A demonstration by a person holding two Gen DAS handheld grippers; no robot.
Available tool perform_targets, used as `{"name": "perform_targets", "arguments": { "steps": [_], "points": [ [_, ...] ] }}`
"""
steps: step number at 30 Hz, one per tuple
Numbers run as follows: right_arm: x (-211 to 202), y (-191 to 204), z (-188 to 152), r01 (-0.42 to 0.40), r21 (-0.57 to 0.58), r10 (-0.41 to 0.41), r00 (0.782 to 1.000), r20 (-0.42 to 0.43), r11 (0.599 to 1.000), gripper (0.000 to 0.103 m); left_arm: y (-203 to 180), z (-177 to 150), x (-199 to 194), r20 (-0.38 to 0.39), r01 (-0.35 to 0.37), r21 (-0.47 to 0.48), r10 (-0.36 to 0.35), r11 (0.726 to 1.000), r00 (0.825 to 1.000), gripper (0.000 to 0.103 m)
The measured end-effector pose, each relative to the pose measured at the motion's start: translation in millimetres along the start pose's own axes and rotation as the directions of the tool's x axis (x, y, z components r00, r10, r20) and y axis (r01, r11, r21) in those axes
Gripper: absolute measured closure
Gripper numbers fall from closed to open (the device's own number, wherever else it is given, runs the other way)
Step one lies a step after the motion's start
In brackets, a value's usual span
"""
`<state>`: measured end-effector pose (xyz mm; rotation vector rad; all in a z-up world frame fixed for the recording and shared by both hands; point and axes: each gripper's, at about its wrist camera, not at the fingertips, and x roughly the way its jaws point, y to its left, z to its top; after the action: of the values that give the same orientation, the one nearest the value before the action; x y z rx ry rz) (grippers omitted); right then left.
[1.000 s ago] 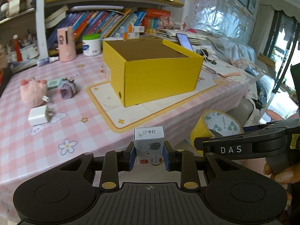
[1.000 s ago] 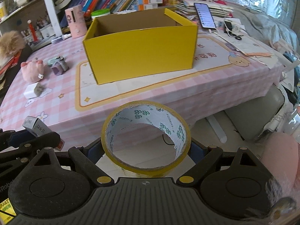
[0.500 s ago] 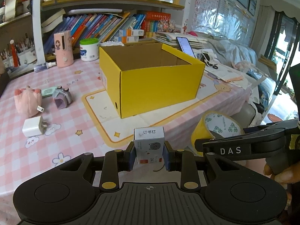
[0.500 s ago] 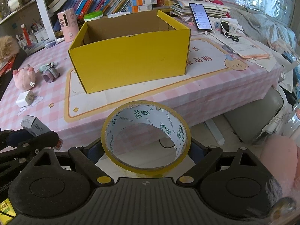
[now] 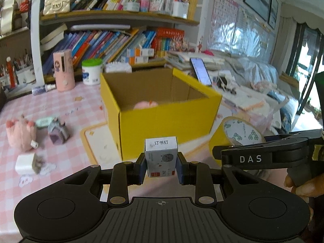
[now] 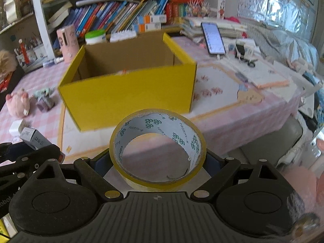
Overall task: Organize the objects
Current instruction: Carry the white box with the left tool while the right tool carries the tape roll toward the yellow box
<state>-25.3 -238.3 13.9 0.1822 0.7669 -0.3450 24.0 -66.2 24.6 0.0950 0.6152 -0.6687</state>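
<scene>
The yellow cardboard box (image 5: 162, 109) stands open-topped on a mat on the pink checked tablecloth (image 5: 60, 105) and serves as the reference for every placement. The left gripper (image 5: 161, 167) has its fingers pinched on the two side faces of a small white staple box (image 5: 161, 156), held upright in front of the near wall of the yellow box and short of its rim. The right gripper (image 6: 158, 162) has its fingers spread wide and braced against the outer edge of a roll of yellow tape (image 6: 158, 147), which sits to the right of the staple box, also in front of the near wall. The step in hand appears to be carrying both items to the yellow box for deposit. To do this well, raise each item clear of the near rim before moving it over the opening; a low approach risks striking the wall and shifting the light cardboard. A pink object (image 5: 144, 104) already lies inside, near the front wall, so aim each release at bare floor behind or beside it. Lower each item into the cavity before parting the fingers, since the tape roll can roll if dropped on edge. Release one hand at a time to keep the grippers from fouling each other. A pink plush toy (image 5: 19, 133), a small grey-purple house-shaped thing (image 5: 57, 132) and a white charger (image 5: 26, 164) lie left of the yellow box, not yet collected.
</scene>
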Motion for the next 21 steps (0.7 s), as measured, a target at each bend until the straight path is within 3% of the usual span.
{"name": "perform_targets", "arguments": {
  "steps": [6, 13, 16, 21],
  "points": [
    [-2.4, -16.2, 36.4, 0.002, -0.002, -0.002, 0.992, 0.13, 1.0, 0.013, -6.6, 30.0, 8.6, 0.115, -0.024, 0.015, 0.022, 1.0, 0.993, 0.075],
    [2.6, -34.1, 91.3, -0.021, -0.04, 0.032, 0.956, 0.29, 0.999, 0.013, -7.7, 63.5, 36.9, 0.167, -0.08, 0.015, 0.076, 0.997, 0.983, 0.075],
    [14.2, -39.2, 112.5, -0.04, -0.071, 0.06, 0.949, 0.308, 0.997, 0.013, -8.5, 73.9, 49.8, 0.171, -0.11, 0.014, 0.106, 0.994, 0.98, 0.075],
    [45.4, -43.7, 140.0, -0.1, -0.101, 0.123, 0.957, 0.264, 0.99, 0.013, -8.5, 80.4, 72.5, 0.131, -0.155, 0.01, 0.153, 0.988, 0.98, 0.075]
  ]
}}
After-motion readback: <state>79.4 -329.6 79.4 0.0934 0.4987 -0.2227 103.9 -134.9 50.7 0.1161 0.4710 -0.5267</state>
